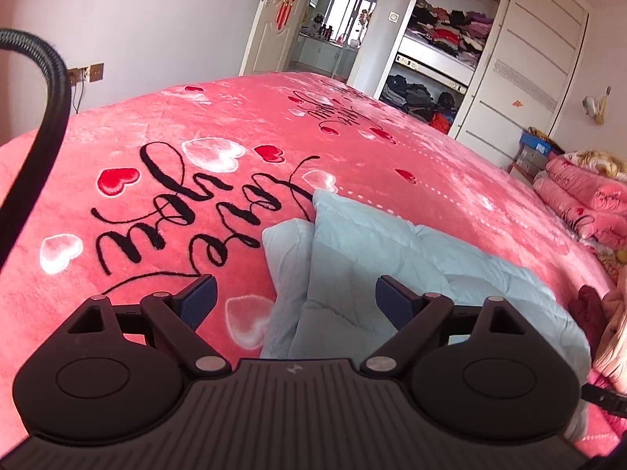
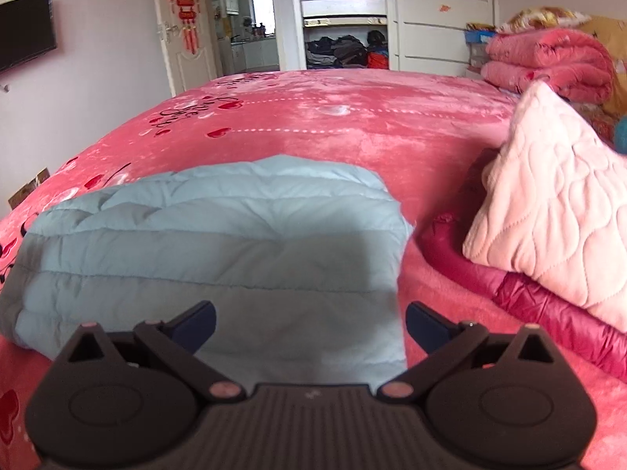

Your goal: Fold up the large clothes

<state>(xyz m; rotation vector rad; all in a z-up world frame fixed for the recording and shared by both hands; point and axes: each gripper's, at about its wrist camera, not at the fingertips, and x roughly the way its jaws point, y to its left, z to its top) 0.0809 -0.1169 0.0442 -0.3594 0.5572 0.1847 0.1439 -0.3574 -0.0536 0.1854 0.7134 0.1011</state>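
Note:
A pale blue quilted jacket lies folded on the pink heart-print blanket, one sleeve end sticking out on its left. My left gripper hovers open over the jacket's left edge, nothing between its fingers. In the right wrist view the same jacket forms a flat padded rectangle on the blanket. My right gripper stands open above the jacket's near right corner, holding nothing.
A pink quilted garment lies on a dark red puffer jacket at the right. Rolled pink blankets are stacked beyond. An open wardrobe and a doorway stand past the bed. A black cable arcs at left.

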